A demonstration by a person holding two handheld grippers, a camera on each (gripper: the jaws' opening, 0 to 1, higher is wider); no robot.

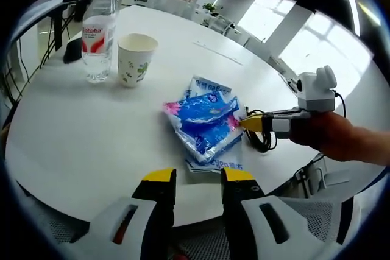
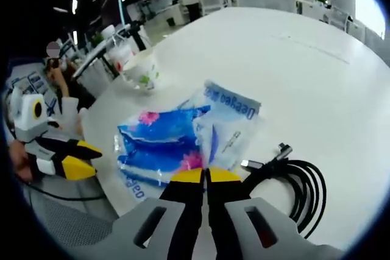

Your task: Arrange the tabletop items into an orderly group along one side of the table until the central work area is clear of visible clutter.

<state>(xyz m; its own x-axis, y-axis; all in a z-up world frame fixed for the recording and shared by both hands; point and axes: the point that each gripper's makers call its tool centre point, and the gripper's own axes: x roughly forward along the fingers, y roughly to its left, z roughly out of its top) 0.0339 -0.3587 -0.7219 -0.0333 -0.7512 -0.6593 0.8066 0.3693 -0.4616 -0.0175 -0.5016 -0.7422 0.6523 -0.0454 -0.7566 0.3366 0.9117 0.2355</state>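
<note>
Right hand-held gripper (image 2: 204, 175) at lower centre, seemingly clenched on the edge of the blue packets (image 2: 177, 141), cable (image 2: 298, 190) coiled lower right. Left hand-held gripper (image 1: 198, 178) released, hovering off the surface (image 1: 85, 144) at bottom. Mid-gathering, probably; next, dragging packets toward cup (image 1: 135, 59) and bottle (image 1: 99, 35), upper left.

The table (image 1: 91, 144) is plain white. On it, the packet (image 1: 204, 119) is printed blue and white with pink patches. Beyond the packet, the paper cup (image 1: 135, 59) is cream with a green leaf pattern. Beside the cup, the clear bottle (image 1: 99, 36) carries a red and white label. Next to the packet, the coiled cable (image 2: 298, 190) is black. Both tongs (image 1: 198, 178) (image 2: 205, 176) are white with yellow tips.
</note>
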